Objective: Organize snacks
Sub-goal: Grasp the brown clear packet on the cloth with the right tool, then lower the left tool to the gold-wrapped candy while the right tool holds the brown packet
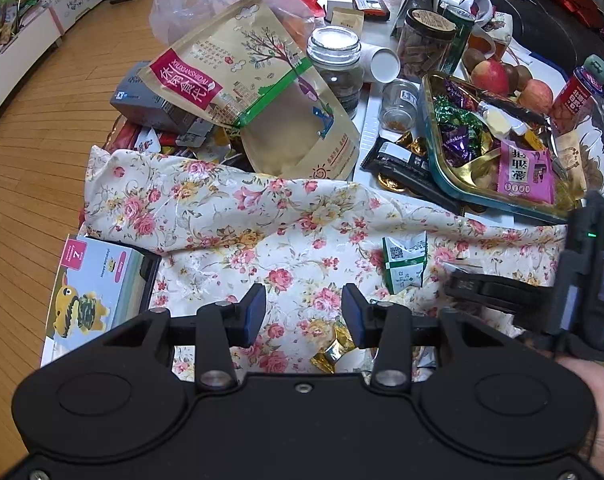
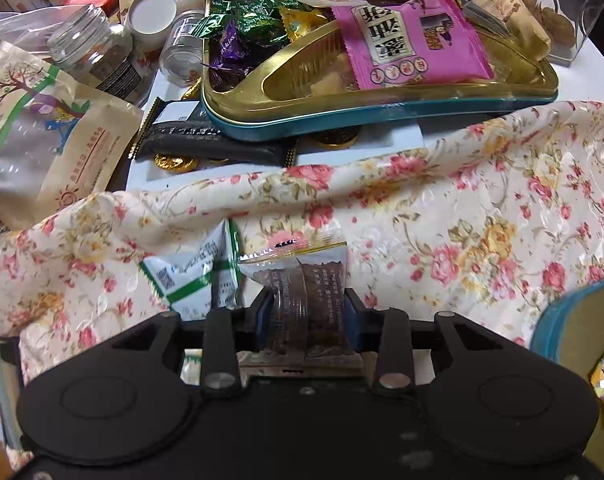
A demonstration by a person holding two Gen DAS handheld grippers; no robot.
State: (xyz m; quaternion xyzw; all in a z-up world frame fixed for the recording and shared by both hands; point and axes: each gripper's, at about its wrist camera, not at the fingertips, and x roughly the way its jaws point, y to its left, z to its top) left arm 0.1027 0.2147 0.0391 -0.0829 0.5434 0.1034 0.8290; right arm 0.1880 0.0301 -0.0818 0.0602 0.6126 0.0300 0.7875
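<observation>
Right gripper (image 2: 306, 312) clamped on brown snack packet (image 2: 302, 292), pads pressing its long sides just above floral cloth (image 2: 461, 208). Packet's long axis ran away from camera, sealed end pointing toward tin tray (image 2: 262, 120). Left gripper (image 1: 303, 312) stood apart, empty, over cloth. Green-and-white packet (image 2: 194, 276) lay just beside held one. Advice: lift straight, avoid snagging cloth, carry to tray's free compartment beside pink packet (image 2: 409, 40).

Blue-rimmed tin lid (image 2: 573, 320) cut by the right edge; gold coins (image 2: 174, 162) half under the dark wrapper (image 2: 206, 140).
</observation>
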